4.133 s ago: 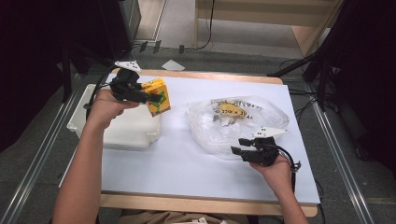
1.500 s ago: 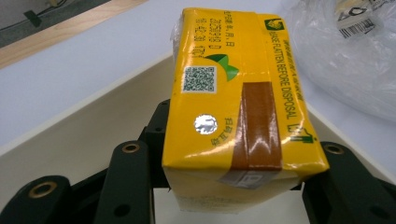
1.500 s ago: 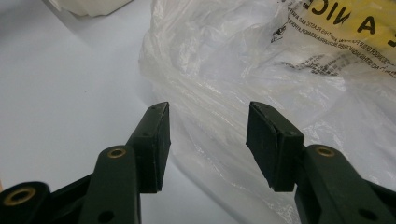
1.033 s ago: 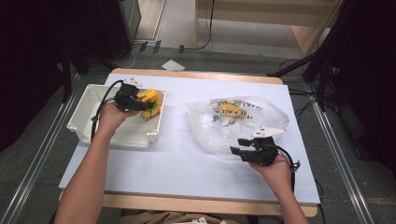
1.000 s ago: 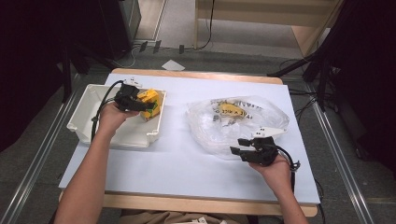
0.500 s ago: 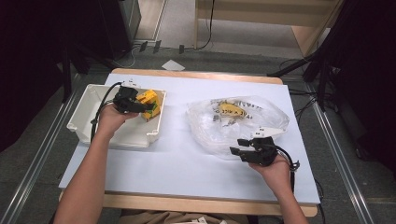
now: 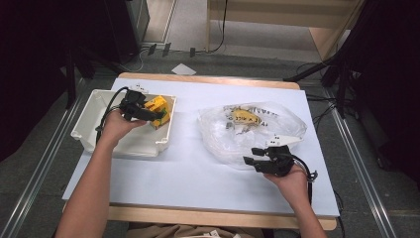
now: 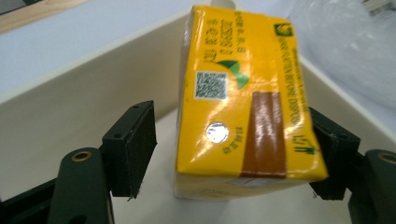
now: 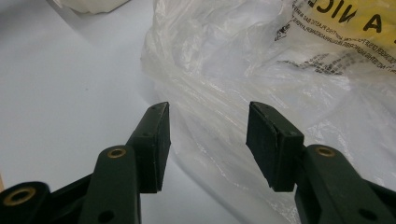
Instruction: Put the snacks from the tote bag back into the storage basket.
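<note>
Left gripper (image 8: 233, 154) sitting inside the white rectangular plastic bin (image 7: 94, 131) at table left. Jaws have just been opening: gap showing between the left pad and the yellow drink carton (image 8: 245, 98), right pad right beside its edge, contact there unclear. I'm no longer squeezing it. Carton is yellow with a brown stripe, a QR code, a green leaf mark and a silver foil straw-hole dot, fine print along the edge; slightly blurred. It's standing in the bin's far right corner, against the wall. Right gripper (image 9: 208, 140) hovering at the near edge of the crumpled clear plastic bag (image 9: 261, 60), jaws moderately wide, pads gripping nothing.
</note>
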Demonstrator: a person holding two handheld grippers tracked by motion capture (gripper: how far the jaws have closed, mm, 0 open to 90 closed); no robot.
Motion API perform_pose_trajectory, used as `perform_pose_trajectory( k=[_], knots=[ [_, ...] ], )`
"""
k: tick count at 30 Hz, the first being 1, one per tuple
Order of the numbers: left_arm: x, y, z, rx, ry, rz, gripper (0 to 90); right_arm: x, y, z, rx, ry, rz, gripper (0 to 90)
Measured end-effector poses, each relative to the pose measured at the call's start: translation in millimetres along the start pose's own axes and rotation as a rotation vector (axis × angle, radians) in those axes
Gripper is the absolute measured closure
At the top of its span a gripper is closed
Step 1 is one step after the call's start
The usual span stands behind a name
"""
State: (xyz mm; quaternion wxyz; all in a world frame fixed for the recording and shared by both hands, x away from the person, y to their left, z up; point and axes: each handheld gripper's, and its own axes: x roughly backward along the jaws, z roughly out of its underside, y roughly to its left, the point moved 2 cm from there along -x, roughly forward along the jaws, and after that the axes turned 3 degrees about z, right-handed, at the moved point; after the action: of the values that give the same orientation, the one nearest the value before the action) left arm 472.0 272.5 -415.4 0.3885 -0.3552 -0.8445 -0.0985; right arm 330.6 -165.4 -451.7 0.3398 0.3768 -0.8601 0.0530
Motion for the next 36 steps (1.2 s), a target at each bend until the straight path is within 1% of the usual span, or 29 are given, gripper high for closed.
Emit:
perform_pose_trajectory(
  k=[2, 5, 9, 11, 12, 13, 15, 18, 21, 25, 26, 28, 32, 34, 36],
  knots=[
    [2.5, -1.1, -1.2, 0.013, 0.002, 0.008, 27.8, 0.2, -0.5, 0.0, 0.000, -0.001, -0.002, 51.1],
    [5.6, -1.9, -1.7, 0.021, 0.012, 0.013, 27.4, 0.6, -1.4, 0.0, 0.005, -0.007, -0.001, 51.1],
    [11.1, -2.1, -1.4, 0.050, 0.019, 0.031, 27.5, 1.9, -1.1, 0.0, 0.000, -0.008, 0.000, 51.1],
    [14.4, -4.2, -1.0, 0.055, 0.024, 0.039, 28.6, 2.1, -1.1, -0.1, -0.001, -0.009, 0.000, 51.1],
    [16.6, -5.8, -0.9, 0.050, 0.028, 0.042, 30.0, 2.1, -1.1, -0.2, 0.000, -0.009, -0.001, 51.1],
    [18.7, -7.7, -0.8, 0.047, 0.027, 0.037, 31.1, 2.0, -1.1, -0.3, 0.003, -0.009, -0.002, 51.4],
    [22.6, -9.0, -0.5, 0.057, 0.028, 0.028, 31.1, 2.2, -0.6, -0.6, 0.012, -0.012, -0.001, 51.8],
    [29.0, -8.8, 1.6, 0.076, 0.016, 0.029, 31.5, 2.1, 0.5, -1.2, 0.011, -0.011, -0.006, 51.9],
    [34.8, -10.0, 5.1, 0.079, 0.011, 0.025, 32.7, 1.7, 0.6, -1.8, 0.012, -0.011, -0.008, 51.9],
    [41.7, -11.7, 9.3, 0.083, 0.004, 0.014, 35.9, 0.7, 0.9, -3.0, 0.016, -0.012, -0.013, 51.9],
    [43.3, -12.1, 10.4, 0.086, 0.003, 0.015, 36.5, 0.4, 1.0, -3.3, 0.018, -0.014, -0.011, 51.9],
    [46.3, -12.5, 13.1, 0.086, 0.001, 0.026, 40.7, 0.2, 1.1, -4.0, 0.022, -0.011, -0.014, 51.9],
    [49.8, -11.5, 17.9, 0.090, 0.013, 0.022, 44.2, -1.4, 1.4, -5.6, 0.024, -0.010, -0.016, 51.9],
    [51.5, -11.2, 19.5, 0.097, 0.005, 0.037, 48.6, -2.5, 1.6, -6.6, 0.026, -0.011, -0.018, 51.9],
    [53.0, -11.3, 21.1, 0.087, 0.005, 0.055, 54.5, -3.4, 1.7, -7.3, 0.027, -0.008, -0.020, 51.9]
  ],
)
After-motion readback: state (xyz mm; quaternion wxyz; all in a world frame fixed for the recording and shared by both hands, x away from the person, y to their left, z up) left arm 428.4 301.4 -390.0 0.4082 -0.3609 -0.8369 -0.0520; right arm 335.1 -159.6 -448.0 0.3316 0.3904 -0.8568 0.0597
